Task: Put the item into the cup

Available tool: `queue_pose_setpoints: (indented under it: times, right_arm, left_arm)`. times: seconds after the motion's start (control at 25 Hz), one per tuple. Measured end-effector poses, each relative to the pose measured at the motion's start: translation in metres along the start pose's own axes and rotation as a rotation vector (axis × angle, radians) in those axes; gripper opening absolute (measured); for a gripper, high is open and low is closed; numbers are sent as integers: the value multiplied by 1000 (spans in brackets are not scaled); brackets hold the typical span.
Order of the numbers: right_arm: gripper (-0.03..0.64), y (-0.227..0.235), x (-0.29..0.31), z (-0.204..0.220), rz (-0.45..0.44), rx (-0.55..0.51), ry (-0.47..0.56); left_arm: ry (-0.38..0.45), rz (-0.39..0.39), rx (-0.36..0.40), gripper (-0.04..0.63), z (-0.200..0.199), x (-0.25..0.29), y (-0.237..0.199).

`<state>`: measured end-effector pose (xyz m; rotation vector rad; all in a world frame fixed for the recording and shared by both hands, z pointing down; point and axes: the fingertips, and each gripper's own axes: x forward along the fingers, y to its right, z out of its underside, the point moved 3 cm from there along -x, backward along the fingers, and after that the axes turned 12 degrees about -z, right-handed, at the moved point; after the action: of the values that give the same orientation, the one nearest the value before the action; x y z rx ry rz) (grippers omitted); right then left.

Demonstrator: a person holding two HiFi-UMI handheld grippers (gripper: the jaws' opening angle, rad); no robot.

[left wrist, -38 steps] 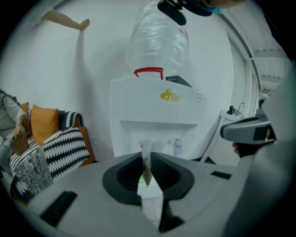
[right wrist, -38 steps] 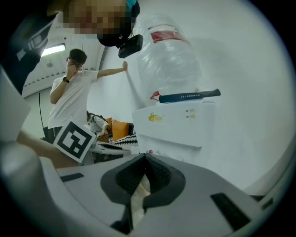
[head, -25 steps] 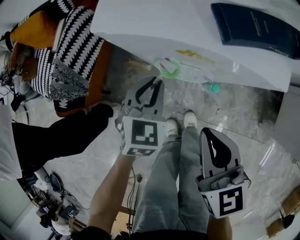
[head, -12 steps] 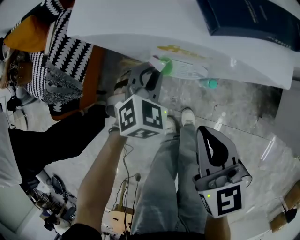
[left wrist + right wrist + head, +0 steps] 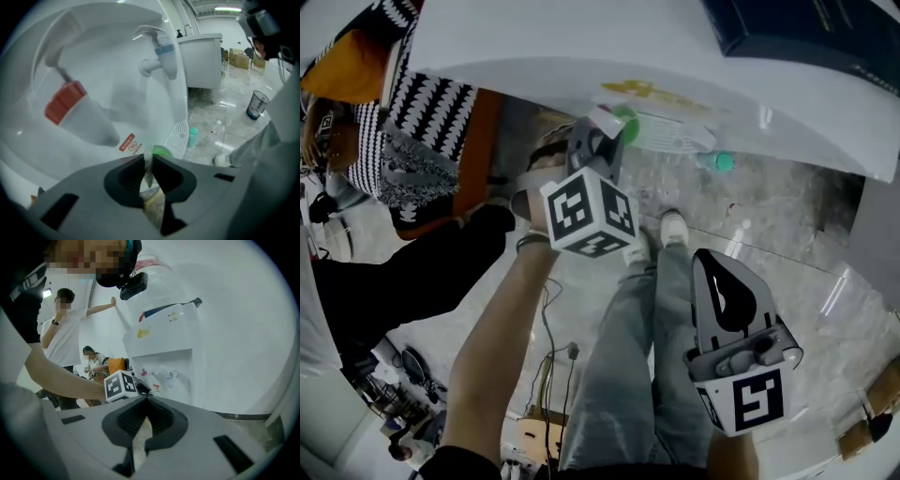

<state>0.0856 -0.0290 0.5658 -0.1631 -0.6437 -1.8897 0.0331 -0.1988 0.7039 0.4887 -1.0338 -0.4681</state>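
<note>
A green cup (image 5: 625, 123) stands at the water dispenser's drip tray (image 5: 680, 139), under the overhang of its white top (image 5: 581, 47). My left gripper (image 5: 602, 141) reaches to it and is shut on a thin pale item (image 5: 602, 119) right beside the cup. In the left gripper view the left gripper (image 5: 147, 161) pinches that pale sliver (image 5: 148, 177), and the green cup (image 5: 162, 151) shows just past the tips, below the red tap (image 5: 65, 101) and blue tap (image 5: 161, 50). My right gripper (image 5: 713, 259) hangs low over the floor, shut and empty. The right gripper view shows the right gripper (image 5: 147, 404) the same way.
A dark blue book (image 5: 806, 33) lies on the dispenser. A teal-capped bottle (image 5: 719, 161) lies on the floor by the tray. A seated person in black-and-white knit (image 5: 422, 122) is at left. My jeans-clad legs (image 5: 647, 356) are below. A bin (image 5: 257, 104) stands far right.
My left gripper has pushed forward to the drip tray and the cup, its marker cube turning. The right gripper has stayed where it was.
</note>
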Motion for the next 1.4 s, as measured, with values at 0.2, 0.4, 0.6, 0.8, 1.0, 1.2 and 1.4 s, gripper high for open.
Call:
queue_pose_setpoints:
  times: [0.2, 0.4, 0.6, 0.8, 1.0, 1.2, 1.4]
  right_arm:
    - [8, 3, -2, 4, 4, 9, -7]
    - [8, 8, -3, 8, 8, 20, -15]
    - [8, 12, -4, 7, 12, 29, -13]
    - [8, 12, -4, 12, 14, 38, -16]
    - [8, 10, -3, 15, 14, 42, -25]
    - [8, 11, -4, 18, 17, 47, -32]
    - [8, 11, -3, 18, 24, 54, -36]
  left_arm:
    - [-8, 15, 98, 57, -1, 10, 2]
    - [-36, 38, 153, 57, -1, 21, 10]
    - [-57, 43, 173, 57, 1, 30, 15]
    - [-76, 53, 216, 57, 3, 37, 21]
    - [-90, 41, 200, 57, 4, 40, 16]
    - [-70, 21, 206, 57, -1, 39, 15]
    - [-52, 33, 173, 89, -5, 35, 13]
